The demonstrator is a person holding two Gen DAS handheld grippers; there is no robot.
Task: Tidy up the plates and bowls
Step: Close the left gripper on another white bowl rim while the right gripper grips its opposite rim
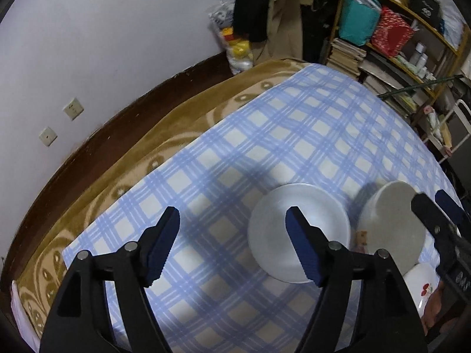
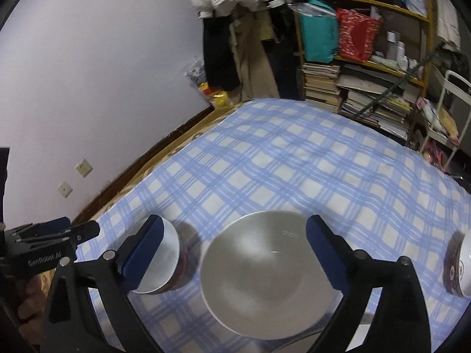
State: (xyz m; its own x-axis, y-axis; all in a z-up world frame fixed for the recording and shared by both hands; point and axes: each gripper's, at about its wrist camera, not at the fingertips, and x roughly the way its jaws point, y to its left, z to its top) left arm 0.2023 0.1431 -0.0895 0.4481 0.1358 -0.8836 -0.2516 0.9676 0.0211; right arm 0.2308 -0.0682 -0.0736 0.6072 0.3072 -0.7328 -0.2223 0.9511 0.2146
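In the right wrist view a large white bowl (image 2: 259,279) sits on the blue checked cloth (image 2: 294,161), below and between the fingers of my right gripper (image 2: 235,253), which is open and clear of it. A smaller bowl (image 2: 167,261), white inside and red outside, stands to its left behind one finger. A third red-sided bowl (image 2: 459,264) is at the right edge. In the left wrist view my left gripper (image 1: 232,247) is open and holds nothing. The small bowl (image 1: 300,229) lies behind its right finger and the large bowl (image 1: 391,226) further right. A white dish with cherries (image 1: 421,285) lies nearer the camera than the large bowl.
The cloth covers a brown patterned blanket (image 1: 117,176) beside a white wall (image 1: 88,44). Crowded shelves with books and bags (image 2: 353,73) and hanging clothes (image 2: 229,44) stand beyond the far end. My right gripper (image 1: 441,214) shows at the left view's right edge, my left gripper (image 2: 53,235) at the right view's left edge.
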